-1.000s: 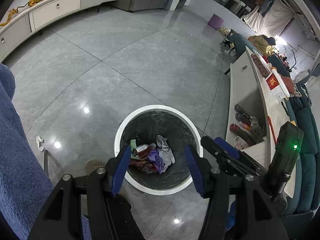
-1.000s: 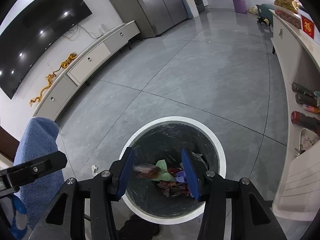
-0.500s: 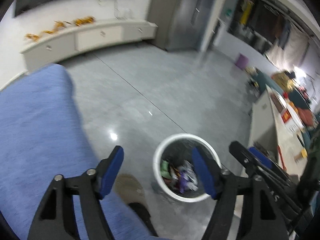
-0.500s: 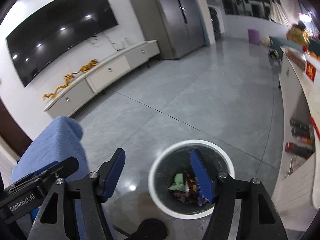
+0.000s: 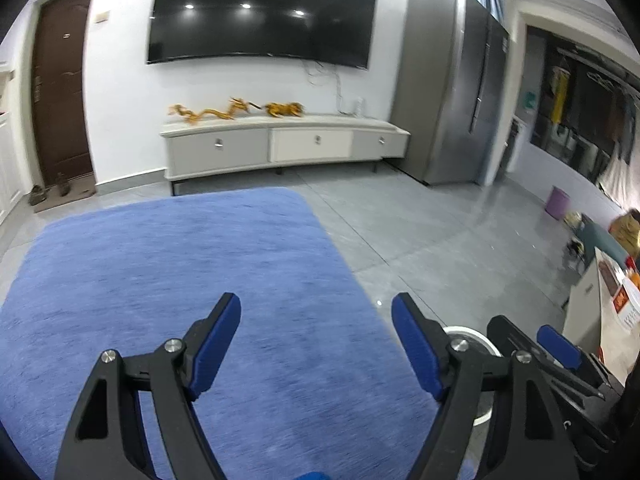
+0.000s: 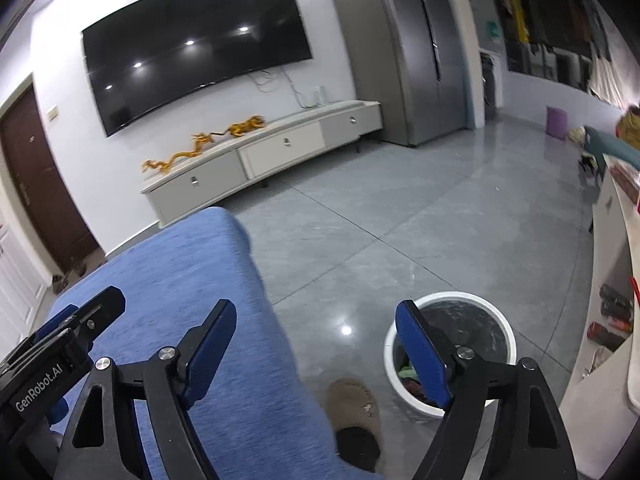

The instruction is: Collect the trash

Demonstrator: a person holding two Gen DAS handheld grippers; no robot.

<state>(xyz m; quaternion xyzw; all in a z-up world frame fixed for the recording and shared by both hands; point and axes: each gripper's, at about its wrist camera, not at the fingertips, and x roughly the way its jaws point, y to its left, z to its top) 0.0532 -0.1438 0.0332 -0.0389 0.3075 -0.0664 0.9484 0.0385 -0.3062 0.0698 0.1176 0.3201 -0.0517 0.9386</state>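
A white-rimmed trash bin (image 6: 480, 300) with a black liner stands on the grey floor and holds mixed wrappers (image 6: 408, 376). In the left wrist view only a sliver of its rim (image 5: 472, 334) shows behind the right finger. My left gripper (image 5: 316, 340) is open and empty above a blue fabric surface (image 5: 180, 272). My right gripper (image 6: 316, 344) is open and empty, raised above the floor, with the bin behind its right finger. The left gripper also shows at the left edge of the right wrist view (image 6: 64, 332).
A brown slipper (image 6: 354, 412) lies on the floor next to the bin. A white shelf unit (image 6: 608, 300) with bottles stands to the right. A TV cabinet (image 5: 280, 146), a wall TV (image 5: 260, 12) and a grey fridge (image 5: 452, 88) line the far wall.
Both grippers have tilted up and pulled back from over the bin, so the far wall now shows. Their jaws have opened wider. The left one has swung left over the blue fabric.
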